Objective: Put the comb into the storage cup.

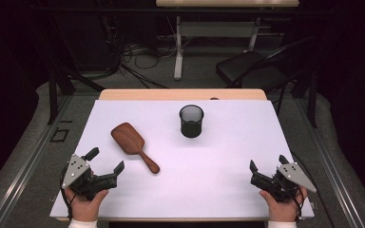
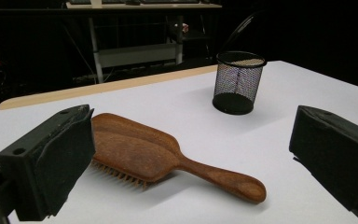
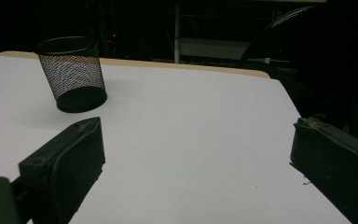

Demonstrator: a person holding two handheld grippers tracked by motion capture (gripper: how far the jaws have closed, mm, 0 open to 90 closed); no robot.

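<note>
Covering most of the wooden table [image 1: 183, 94], a white sheet [image 1: 218, 161] carries everything in play and bears no print or label that can be read. Behind it, a black chair [image 1: 252, 66] and a second desk [image 1: 228, 4] sink into a dark room where the cables on the floor are hard to make out. On the sheet's left half lies a wooden hairbrush [image 1: 133, 145], bristles down, its handle pointing toward the near edge; no maker's mark shows on its back. In the left gripper view its paddle end is partly hidden behind one black jaw. A black mesh cup [image 1: 191, 121] stands upright near the far middle, well apart from the brush, and carries no writing. The left gripper [image 1: 105, 161] sits at the near left corner, jaws spread wide and empty, aimed at the brush. The right gripper [image 1: 267, 166] rests at the near right corner, jaws likewise wide with nothing between them.
</note>
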